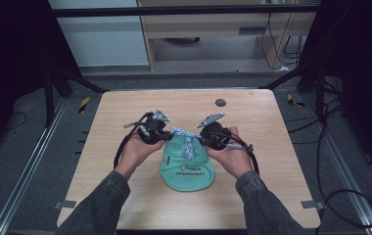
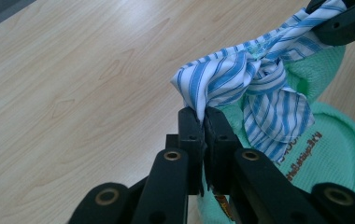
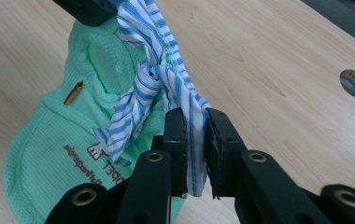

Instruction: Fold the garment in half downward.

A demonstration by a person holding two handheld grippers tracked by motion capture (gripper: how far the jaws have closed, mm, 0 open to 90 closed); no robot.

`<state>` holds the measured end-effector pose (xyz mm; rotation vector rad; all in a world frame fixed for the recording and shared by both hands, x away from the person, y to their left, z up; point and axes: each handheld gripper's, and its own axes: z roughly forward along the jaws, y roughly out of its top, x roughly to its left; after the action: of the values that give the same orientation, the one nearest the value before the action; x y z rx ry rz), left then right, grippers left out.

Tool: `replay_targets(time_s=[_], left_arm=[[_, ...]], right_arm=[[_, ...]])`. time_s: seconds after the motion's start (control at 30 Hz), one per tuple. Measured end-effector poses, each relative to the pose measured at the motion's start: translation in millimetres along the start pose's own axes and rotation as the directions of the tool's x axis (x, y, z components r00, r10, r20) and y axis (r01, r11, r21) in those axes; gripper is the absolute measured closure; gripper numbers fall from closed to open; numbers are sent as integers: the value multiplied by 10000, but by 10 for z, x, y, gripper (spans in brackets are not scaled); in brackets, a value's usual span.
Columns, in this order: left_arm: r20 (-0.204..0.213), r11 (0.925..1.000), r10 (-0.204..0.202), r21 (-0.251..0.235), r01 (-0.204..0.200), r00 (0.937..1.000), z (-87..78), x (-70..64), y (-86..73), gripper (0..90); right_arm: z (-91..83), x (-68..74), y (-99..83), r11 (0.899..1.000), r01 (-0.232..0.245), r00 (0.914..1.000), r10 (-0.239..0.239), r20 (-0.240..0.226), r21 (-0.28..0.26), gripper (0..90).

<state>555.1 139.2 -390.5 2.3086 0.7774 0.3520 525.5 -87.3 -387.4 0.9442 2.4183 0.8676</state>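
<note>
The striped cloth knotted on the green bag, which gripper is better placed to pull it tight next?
Probably neither alone. The left gripper and right gripper each clamp one end of the striped cloth, on opposite sides of the knot over the green bag. Pull both outward.

Both grey-sleeved forearms reach in from the bottom of the high view, hands level and close together. The left hand's black two-jaw gripper [image 1: 167, 132] and the right hand's black two-jaw gripper [image 1: 201, 134] point inward at each other, jaws of each pressed together on blue-and-white striped cloth [image 2: 255, 88].
</note>
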Motion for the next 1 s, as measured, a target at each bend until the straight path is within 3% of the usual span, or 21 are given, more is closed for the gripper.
replay_targets(time_s=[0.5, 1.0], left_arm=[[84, 9995, 304, 57, -305, 9995, -47, -178, -161, 845], [506, 9996, 189, 181, -199, 9985, -12, -376, -312, 842]], right_arm=[[-52, 149, -154, 9998, 195, 9997, -195, -153, 39, 793], [-133, 243, -270, 9987, 470, 9984, -464, -315, 175, 788]])
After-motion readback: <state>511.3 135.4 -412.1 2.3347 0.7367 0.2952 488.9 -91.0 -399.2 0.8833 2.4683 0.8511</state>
